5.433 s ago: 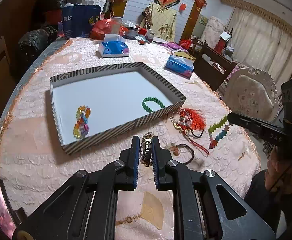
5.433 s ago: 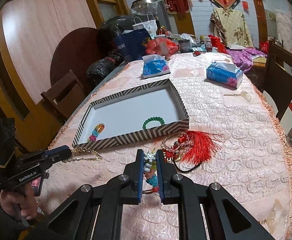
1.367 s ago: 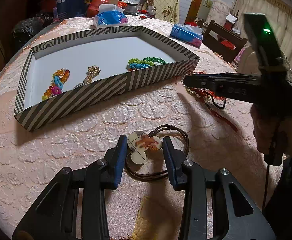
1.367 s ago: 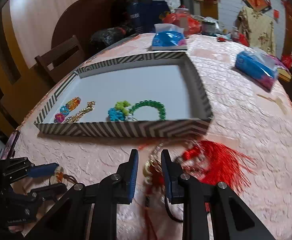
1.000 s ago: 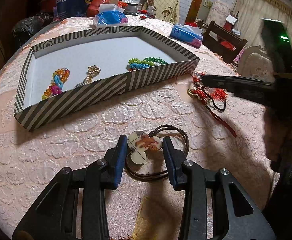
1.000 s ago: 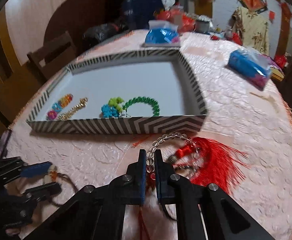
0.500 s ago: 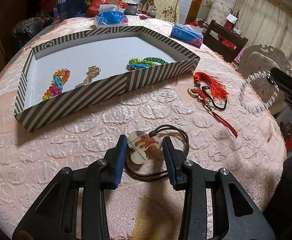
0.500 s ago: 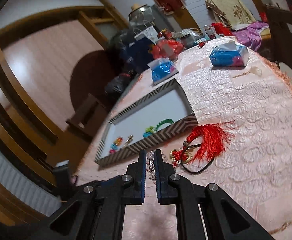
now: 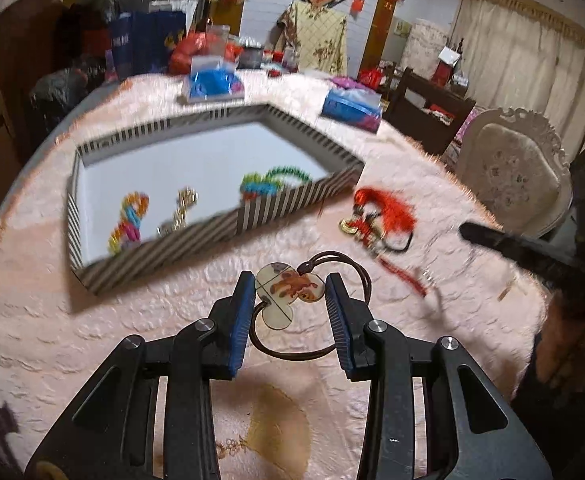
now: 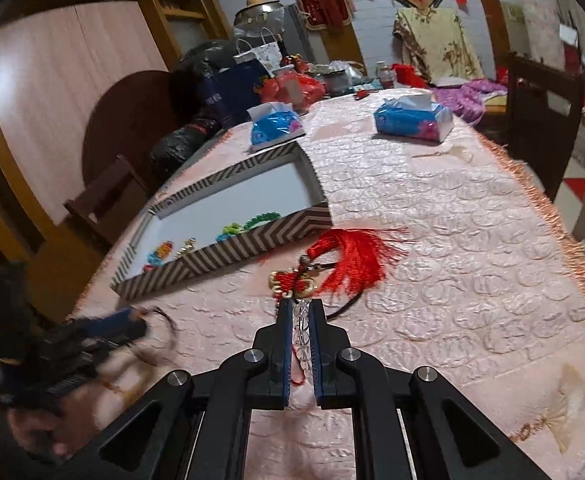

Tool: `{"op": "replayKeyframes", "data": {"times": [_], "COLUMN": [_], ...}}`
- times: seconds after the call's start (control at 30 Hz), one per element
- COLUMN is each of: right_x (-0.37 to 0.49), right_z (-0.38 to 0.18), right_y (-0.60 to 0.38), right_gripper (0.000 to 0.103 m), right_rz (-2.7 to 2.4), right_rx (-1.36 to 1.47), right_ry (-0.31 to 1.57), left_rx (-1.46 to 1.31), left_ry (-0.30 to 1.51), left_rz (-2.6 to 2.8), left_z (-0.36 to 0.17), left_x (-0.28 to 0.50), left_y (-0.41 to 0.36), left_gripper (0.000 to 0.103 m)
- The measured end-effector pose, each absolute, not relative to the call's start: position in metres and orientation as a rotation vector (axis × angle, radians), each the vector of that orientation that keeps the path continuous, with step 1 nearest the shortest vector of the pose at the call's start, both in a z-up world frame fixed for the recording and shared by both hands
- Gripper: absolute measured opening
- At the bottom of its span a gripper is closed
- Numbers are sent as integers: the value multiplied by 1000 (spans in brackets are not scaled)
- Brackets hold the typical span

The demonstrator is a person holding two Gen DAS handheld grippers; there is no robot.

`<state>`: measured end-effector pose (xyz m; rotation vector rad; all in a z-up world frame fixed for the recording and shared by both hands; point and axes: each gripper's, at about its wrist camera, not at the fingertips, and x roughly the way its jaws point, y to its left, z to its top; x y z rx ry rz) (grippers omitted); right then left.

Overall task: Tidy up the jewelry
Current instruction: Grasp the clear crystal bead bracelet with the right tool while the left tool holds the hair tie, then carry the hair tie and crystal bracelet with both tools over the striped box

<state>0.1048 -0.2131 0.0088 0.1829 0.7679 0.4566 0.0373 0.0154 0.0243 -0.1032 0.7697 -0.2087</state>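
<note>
My left gripper is shut on a flat cream pendant with a brown cord and holds it above the tablecloth. My right gripper is shut on a clear bead bracelet near the table's front. The striped tray holds a rainbow bracelet, a gold chain, a green-blue piece and a green bead bracelet. A red tassel ornament lies on the cloth just beyond my right gripper, also seen in the left wrist view.
The round table has a pink embossed cloth. Two blue tissue packs lie behind the tray. Bags and clutter stand at the far edge. Chairs ring the table. The right gripper shows in the left wrist view.
My left gripper has closed on the pendant and lifted it off the cloth. My right gripper has come back low over the table with the clear bracelet.
</note>
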Motion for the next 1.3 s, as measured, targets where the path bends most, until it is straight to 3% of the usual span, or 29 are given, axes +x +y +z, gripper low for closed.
{"op": "replayKeyframes", "data": {"times": [1.3], "right_x": [72], "right_z": [33], "right_y": [-178], "right_gripper": [7], "right_rz": [440], "right_rx": [55], "right_ry": [785], "left_rx": [-155], "left_ry": [780], "left_rz": [-193], "left_z": [42], "left_x": [19], "left_y": [20], "left_gripper": [35]}}
